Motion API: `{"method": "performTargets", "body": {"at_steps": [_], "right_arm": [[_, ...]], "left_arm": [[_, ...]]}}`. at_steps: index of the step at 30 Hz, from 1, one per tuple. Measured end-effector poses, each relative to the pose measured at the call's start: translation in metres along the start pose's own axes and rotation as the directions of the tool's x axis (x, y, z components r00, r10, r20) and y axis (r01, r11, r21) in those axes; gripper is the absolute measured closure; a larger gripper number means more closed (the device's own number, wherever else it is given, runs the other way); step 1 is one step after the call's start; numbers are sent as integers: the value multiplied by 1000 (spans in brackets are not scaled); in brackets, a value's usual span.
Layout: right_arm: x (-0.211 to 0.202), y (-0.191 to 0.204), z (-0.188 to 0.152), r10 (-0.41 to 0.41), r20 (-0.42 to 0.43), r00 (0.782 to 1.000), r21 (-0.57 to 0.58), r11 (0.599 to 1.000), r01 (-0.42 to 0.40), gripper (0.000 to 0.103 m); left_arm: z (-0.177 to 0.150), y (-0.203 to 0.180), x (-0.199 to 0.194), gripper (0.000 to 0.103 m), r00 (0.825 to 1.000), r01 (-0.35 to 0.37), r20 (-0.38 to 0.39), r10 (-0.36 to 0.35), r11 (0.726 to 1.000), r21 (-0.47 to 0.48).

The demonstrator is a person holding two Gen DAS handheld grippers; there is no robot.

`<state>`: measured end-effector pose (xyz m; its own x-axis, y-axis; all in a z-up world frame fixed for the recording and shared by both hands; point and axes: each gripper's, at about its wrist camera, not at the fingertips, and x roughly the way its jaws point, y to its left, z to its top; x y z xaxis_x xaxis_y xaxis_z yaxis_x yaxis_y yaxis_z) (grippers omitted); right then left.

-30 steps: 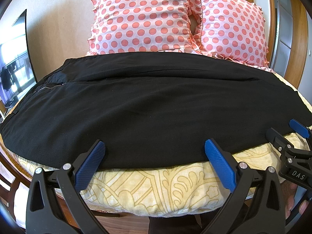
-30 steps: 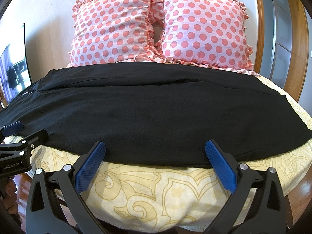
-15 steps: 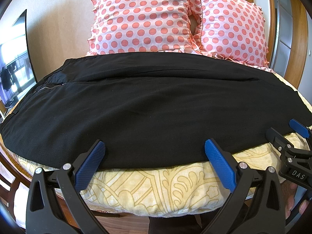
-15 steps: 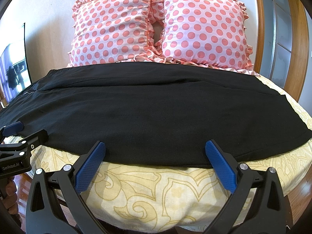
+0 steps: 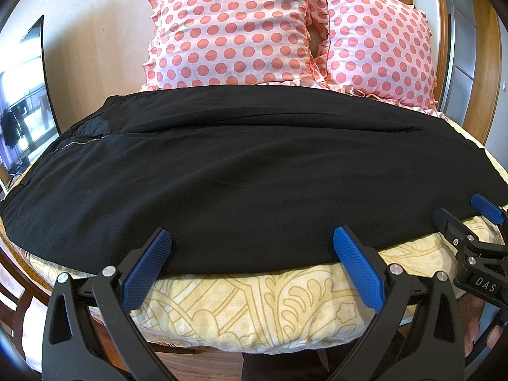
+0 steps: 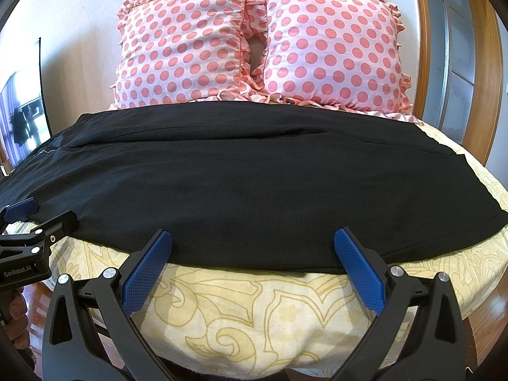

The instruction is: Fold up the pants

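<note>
Black pants [image 5: 241, 171] lie flat across the bed, waist and zipper at the left, leg ends at the right; they also show in the right wrist view [image 6: 241, 184]. My left gripper [image 5: 250, 260] is open and empty, its blue fingertips just at the pants' near edge. My right gripper [image 6: 252, 260] is open and empty at the same near edge, further right. Each gripper shows at the side of the other's view: the right one [image 5: 470, 222] and the left one [image 6: 35, 216].
The bed has a yellow patterned cover [image 5: 254, 311] with its rounded near edge below the grippers. Two pink polka-dot pillows [image 6: 254, 47] stand at the headboard behind the pants. A wooden door frame [image 6: 428, 63] is at the right, a dark screen [image 5: 22, 95] at the left.
</note>
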<state>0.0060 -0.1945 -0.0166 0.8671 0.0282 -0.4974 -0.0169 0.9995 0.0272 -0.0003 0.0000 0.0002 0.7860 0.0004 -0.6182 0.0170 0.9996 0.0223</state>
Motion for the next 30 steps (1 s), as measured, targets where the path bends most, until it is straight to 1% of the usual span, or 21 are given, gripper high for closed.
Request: {"method": "performTargets", "body": {"at_steps": [30], "right_arm": [[-4,-2,-3,0,8,1000,1,1000,0,1]], "left_arm": [[0,0,0,2,1000,0,1,0,1000,0]]}}
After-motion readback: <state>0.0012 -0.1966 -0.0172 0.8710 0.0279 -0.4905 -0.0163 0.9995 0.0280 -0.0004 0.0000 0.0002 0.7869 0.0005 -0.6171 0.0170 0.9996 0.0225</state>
